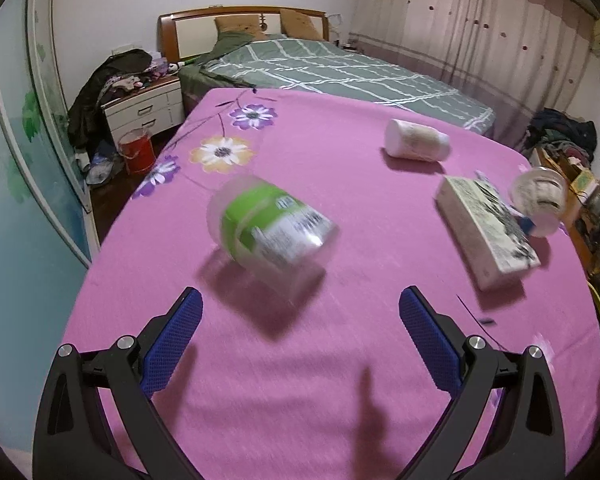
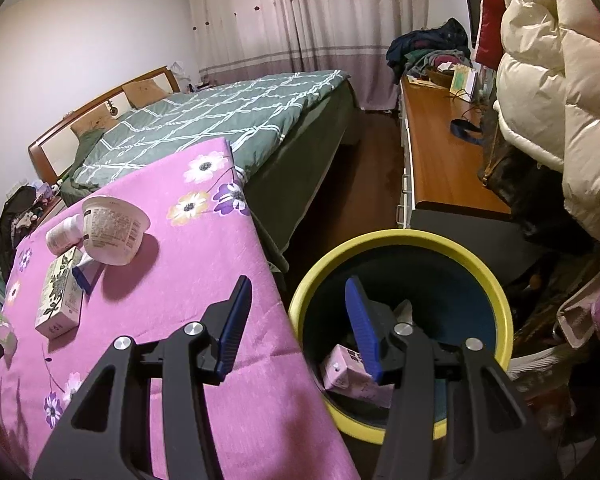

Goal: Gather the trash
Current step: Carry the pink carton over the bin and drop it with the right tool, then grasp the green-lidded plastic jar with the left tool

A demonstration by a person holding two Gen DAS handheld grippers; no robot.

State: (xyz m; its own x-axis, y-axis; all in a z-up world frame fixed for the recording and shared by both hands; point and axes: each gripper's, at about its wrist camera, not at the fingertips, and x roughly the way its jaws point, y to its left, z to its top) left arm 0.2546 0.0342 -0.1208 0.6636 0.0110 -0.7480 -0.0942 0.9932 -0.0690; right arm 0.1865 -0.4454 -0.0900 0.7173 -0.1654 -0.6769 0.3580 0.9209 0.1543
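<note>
On the pink flowered cloth [image 1: 340, 184] a clear jar with a green label [image 1: 270, 228] lies on its side, blurred. My left gripper [image 1: 300, 304] stands open just short of it, nothing between its blue pads. Farther off lie a white bottle [image 1: 416, 140], a patterned box [image 1: 486, 228] and a paper bowl [image 1: 540, 200]. My right gripper [image 2: 298, 292] is open and empty, straddling the table's edge and the yellow-rimmed bin [image 2: 420, 236]. A pink carton [image 2: 342, 372] lies in the bin. The right wrist view also shows the bowl [image 2: 114, 232], bottle [image 2: 62, 236] and box [image 2: 60, 296].
A bed with a green checked cover [image 1: 340, 68] stands behind the table. A red bucket [image 1: 136, 150] and a nightstand [image 1: 144, 106] are on the floor at left. To the right, a wooden desk [image 2: 444, 160] carries clutter and a white puffy jacket [image 2: 556, 92] hangs.
</note>
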